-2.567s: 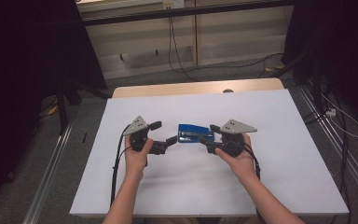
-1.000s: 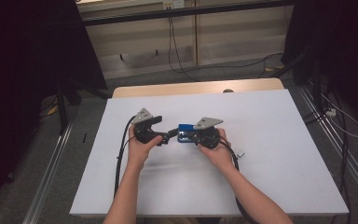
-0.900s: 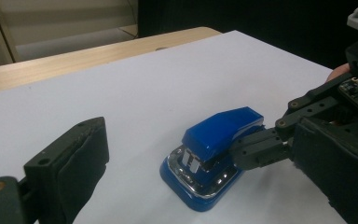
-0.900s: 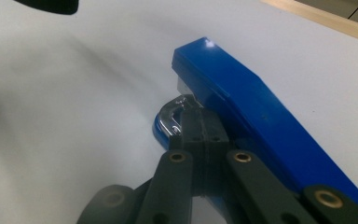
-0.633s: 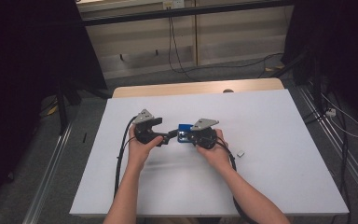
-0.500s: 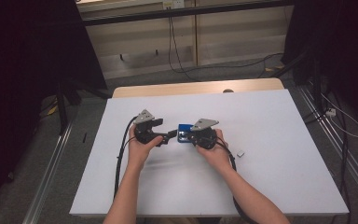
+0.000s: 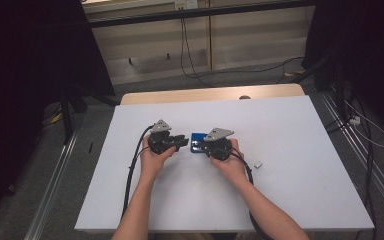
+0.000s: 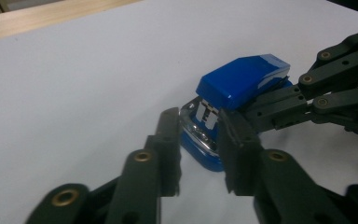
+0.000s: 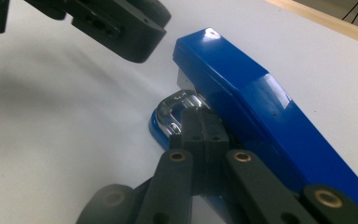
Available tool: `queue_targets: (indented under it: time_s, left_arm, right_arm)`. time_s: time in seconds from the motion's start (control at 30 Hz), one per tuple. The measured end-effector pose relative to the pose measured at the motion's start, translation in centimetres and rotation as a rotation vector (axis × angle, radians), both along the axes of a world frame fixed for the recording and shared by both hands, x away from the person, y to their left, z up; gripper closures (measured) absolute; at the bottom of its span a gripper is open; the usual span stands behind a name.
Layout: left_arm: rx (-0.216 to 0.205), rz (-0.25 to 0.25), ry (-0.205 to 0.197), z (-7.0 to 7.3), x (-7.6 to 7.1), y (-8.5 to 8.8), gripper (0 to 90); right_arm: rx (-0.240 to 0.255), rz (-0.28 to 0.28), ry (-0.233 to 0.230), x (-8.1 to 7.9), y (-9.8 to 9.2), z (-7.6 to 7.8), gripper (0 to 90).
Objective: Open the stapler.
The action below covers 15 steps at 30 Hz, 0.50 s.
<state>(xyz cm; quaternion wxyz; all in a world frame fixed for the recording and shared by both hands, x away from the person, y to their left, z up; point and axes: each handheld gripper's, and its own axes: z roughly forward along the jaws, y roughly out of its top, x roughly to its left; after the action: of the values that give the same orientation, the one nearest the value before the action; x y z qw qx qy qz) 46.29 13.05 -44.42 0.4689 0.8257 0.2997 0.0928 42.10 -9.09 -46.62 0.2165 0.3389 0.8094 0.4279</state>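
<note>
Left gripper view looks along the left claw [image 8: 198,140] at the front end of a blue stapler [image 8: 242,81] lying on the white table [image 8: 74,79]. The left claw's jaws have just been closing; they stand a narrow way apart, and the stapler's nose, with its silver metal plate [image 8: 200,133], sits just beyond and between their tips. Whether the pads press on the nose cannot be told from here; a gap shows beside the left-hand jaw. The stapler's blue lid is tilted up, away from its base, so the silver staple channel shows under it. From the far side of the stapler, the right claw [image 8: 256,112] comes in with its linkage bars across the stapler's base.

In the right gripper view the right claw [image 9: 200,128] has its jaws together, the two pads meeting with no gap, and they lie on the stapler's base [image 9: 161,128] under the raised blue lid, just behind the curved silver plate. The left claw [image 9: 121,28] hangs ahead of it, above the table, just beside the stapler's front end.

In the high view the stapler [image 7: 198,143] lies between the two claws near the middle of the table, the left claw [image 7: 181,142] touching or nearly touching one end, the right claw [image 7: 203,145] at the other. A small grey piece [image 7: 258,163] lies on the table well off behind the right hand.
</note>
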Motion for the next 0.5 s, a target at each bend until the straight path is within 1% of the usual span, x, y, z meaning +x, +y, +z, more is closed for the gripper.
queue_targets:
  time_s: [0.03,0.1,0.23,0.3,0.33,0.47,0.5]
  left_arm:
    - [0.009,-0.004,0.001,-0.1,0.0,-0.1,78.9]
    - [0.005,-0.014,0.016,-0.3,0.1,-0.4,83.0]
    - [0.019,-0.031,0.015,-0.5,0.2,-0.7,89.7]
    - [0.038,-0.036,0.017,-0.6,0.2,-0.9,90.0]
    - [0.029,-0.038,0.020,-0.7,0.2,-1.0,90.0]
    - [0.033,-0.036,0.016,-0.8,0.3,-1.2,90.0]
    - [0.041,-0.034,0.015,-0.7,0.3,-1.2,90.0]
  right_arm:
    - [-0.002,-0.001,-0.001,0.0,0.0,0.0,90.0]
    - [0.004,-0.003,0.000,0.0,0.0,0.0,90.0]
    - [0.006,-0.006,0.002,0.0,0.0,0.0,90.0]
    - [0.007,-0.008,0.004,-0.1,0.0,0.0,90.0]
    - [0.006,-0.008,0.003,-0.1,0.0,0.0,90.0]
    - [0.006,-0.009,0.004,-0.1,0.0,0.0,90.0]
    - [0.006,-0.009,0.004,-0.1,0.0,0.0,90.0]
